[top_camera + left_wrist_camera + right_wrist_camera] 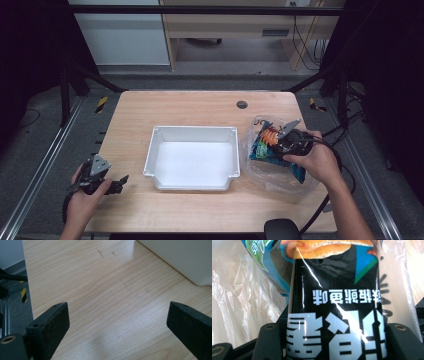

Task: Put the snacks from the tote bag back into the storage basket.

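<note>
left gripper (118, 184) sits low at the near-left corner of the bench (200, 105), held in the person's left hand (85, 197). its jaws are spread wide with bare wood between them, nothing gripped. in the left gripper view a corner of the white tray (185, 260) shows at upper right, well apart from the jaws.

white tray (192, 157) is mid-bench, rectangular, nothing in it as far as the high view shows.

right gripper (285, 137) is over the clear plastic bag (260, 172) on the right side of the bench, just beside the tray's right wall, right hand (317, 160) behind it. in the right gripper view its jaws are clamped on a black snack packet (337, 315), one jaw on each side, white chinese lettering upside down to the camera, orange picture at the far end. a blue-and-green packet (265, 262) lies beside it to the left, over the crinkled bag film (239, 310).

from the high view, blue and orange packets (265, 145) sit inside the open bag; cannot tell how many.

small dark round grommet (242, 104) near the far edge of the bench.
</note>
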A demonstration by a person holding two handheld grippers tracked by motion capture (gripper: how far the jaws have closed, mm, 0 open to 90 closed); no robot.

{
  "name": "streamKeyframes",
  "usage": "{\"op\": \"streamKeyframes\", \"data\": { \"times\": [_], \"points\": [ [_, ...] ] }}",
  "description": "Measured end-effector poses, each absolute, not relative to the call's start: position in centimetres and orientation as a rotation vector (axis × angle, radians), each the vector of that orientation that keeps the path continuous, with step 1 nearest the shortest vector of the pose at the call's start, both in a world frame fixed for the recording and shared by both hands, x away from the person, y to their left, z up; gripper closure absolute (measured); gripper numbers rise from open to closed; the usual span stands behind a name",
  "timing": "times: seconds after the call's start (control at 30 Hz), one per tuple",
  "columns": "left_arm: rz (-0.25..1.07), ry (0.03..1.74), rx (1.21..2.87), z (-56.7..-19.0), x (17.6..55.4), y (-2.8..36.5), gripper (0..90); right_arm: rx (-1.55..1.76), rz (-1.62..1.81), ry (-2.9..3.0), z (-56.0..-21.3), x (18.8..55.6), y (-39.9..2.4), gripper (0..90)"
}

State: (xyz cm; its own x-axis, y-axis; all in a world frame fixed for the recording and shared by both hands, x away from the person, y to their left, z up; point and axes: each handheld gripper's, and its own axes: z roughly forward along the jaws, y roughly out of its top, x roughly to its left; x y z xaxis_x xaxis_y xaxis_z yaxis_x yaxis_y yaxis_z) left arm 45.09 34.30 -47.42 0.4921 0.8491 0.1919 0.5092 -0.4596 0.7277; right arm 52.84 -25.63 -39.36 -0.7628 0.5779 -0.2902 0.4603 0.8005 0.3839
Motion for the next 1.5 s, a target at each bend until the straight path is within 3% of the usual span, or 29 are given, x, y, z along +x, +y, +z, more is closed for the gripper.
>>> {"op": "streamKeyframes", "data": {
  "times": [1.5],
  "points": [
    [0.737,1.109,2.141,-47.5,45.1,34.2,4.0,0.763,0.633,2.43,-34.2,50.1,-26.0,42.1]
  ]
}}
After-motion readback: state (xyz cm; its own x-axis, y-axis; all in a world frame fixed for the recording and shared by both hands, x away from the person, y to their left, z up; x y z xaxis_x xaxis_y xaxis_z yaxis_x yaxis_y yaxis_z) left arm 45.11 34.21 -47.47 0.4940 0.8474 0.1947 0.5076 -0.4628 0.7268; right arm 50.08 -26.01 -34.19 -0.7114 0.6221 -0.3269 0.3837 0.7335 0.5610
